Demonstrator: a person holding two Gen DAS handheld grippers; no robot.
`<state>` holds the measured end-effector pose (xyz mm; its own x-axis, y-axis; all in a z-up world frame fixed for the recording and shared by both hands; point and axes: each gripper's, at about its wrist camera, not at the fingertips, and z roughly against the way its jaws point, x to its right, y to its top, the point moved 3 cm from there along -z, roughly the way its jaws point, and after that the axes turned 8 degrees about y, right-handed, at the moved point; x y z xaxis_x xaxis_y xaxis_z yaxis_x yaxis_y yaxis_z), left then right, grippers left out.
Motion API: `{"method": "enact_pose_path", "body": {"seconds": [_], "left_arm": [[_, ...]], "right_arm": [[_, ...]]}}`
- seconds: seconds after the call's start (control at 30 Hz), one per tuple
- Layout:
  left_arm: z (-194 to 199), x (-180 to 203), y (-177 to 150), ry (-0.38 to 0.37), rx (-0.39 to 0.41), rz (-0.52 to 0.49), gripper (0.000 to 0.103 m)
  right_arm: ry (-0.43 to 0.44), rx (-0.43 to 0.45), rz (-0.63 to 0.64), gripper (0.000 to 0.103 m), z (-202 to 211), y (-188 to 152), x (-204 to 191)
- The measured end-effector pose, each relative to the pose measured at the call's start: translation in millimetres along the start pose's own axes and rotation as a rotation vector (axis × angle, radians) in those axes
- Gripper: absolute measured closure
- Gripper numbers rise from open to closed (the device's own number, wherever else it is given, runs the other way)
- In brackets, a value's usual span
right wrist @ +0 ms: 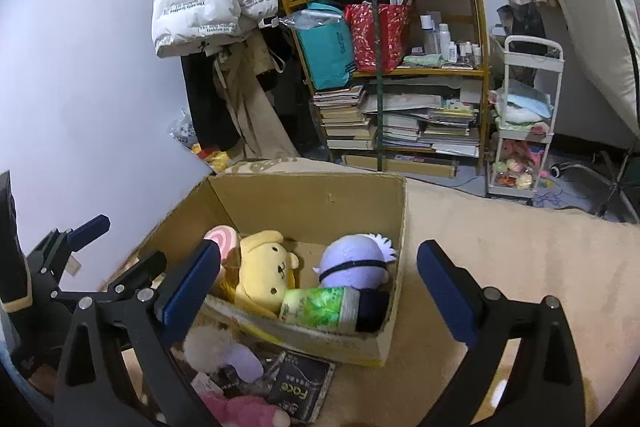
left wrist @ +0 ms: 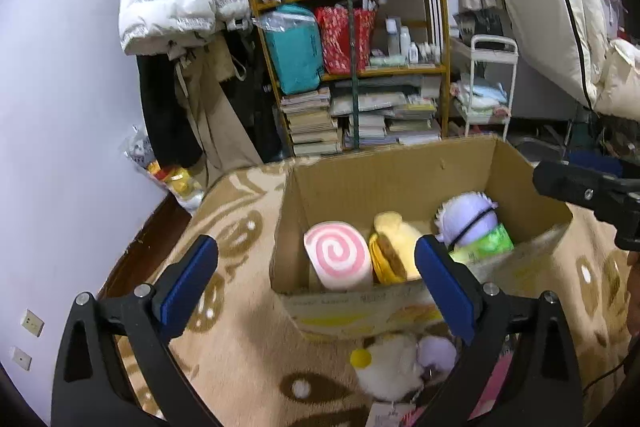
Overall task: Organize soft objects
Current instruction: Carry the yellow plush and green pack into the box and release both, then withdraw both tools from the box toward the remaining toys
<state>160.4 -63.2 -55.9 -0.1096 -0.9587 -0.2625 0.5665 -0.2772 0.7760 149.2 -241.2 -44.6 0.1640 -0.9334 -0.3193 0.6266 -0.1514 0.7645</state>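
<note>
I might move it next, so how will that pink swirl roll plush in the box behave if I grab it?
The pink swirl roll plush looks soft, so it would probably squash and feel light. Its round shape might roll on open floor, but the cardboard box and yellow plush hem it in.

Cardboard box [right wrist: 394, 227] is left open-topped; its back half is unoccupied. The front is packed by yellow plush [right wrist: 266, 267] and purple plush [right wrist: 352, 259]. Right-side blanket [right wrist: 500, 227] is unobstructed.
</note>
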Motion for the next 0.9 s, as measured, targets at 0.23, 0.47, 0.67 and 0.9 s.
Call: {"method": "enact_pose_path", "body": {"seconds": [0.23,0.47,0.67,0.9], "left_arm": [[17,-4,-15,-0.023,-0.052,-0.004,0.005],[39,-11,-24,-0.038,-0.087,0.034,0.005],[55,-18,-33,-0.028,-0.104,0.04,0.005],[75,-27,-48,-0.02,-0.122,0.071,0.005]], "right_arm": [[-0.02,-0.018,0.01,0.0,15,-6,-14],[-0.035,-0.033,0.022,0.0,36,-19,-28],[-0.047,-0.033,0.013,0.0,57,-31,-37],[-0.056,-0.047,0.012,0.0,71,-43,-45]]}}
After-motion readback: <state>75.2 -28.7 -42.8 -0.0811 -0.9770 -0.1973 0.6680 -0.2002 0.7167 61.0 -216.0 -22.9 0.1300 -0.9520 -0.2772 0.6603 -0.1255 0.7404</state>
